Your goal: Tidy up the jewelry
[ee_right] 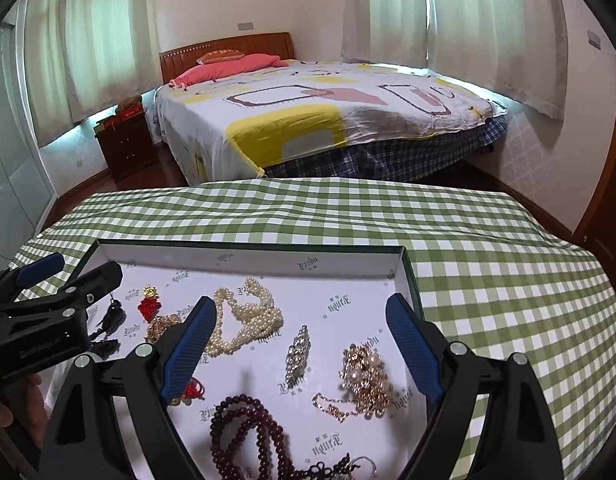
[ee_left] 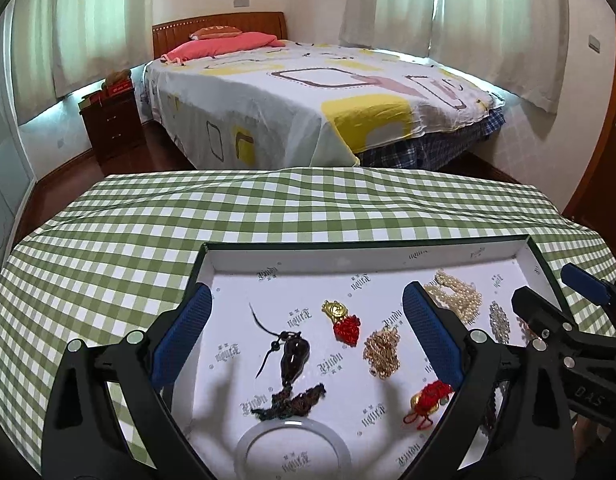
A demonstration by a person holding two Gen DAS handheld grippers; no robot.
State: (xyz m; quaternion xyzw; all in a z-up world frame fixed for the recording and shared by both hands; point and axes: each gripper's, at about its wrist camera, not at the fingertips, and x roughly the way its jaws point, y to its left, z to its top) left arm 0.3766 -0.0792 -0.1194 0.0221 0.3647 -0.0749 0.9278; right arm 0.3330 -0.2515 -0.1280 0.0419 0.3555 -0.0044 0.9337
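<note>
The jewelry lies loose and unsorted in the tray (ee_left: 227,258) on the counter (ee_left: 107,248), each piece apart from the next, which leaves room to take them singly: toward the tray's left wall a dark pendant (ee_left: 288,354) and a bangle (ee_left: 292,446), at mid-tray a gold chain (ee_left: 382,354) and pearls (ee_right: 243,320), toward its right wall a brooch (ee_right: 298,346) and a pearl cluster (ee_right: 366,376). The left hand-held gripper (ee_left: 308,336) hangs over the pendant, spread and empty. The right hand-held gripper (ee_right: 297,340) hangs over the brooch, likewise spread and empty, so I judge no piece is yet chosen.
</note>
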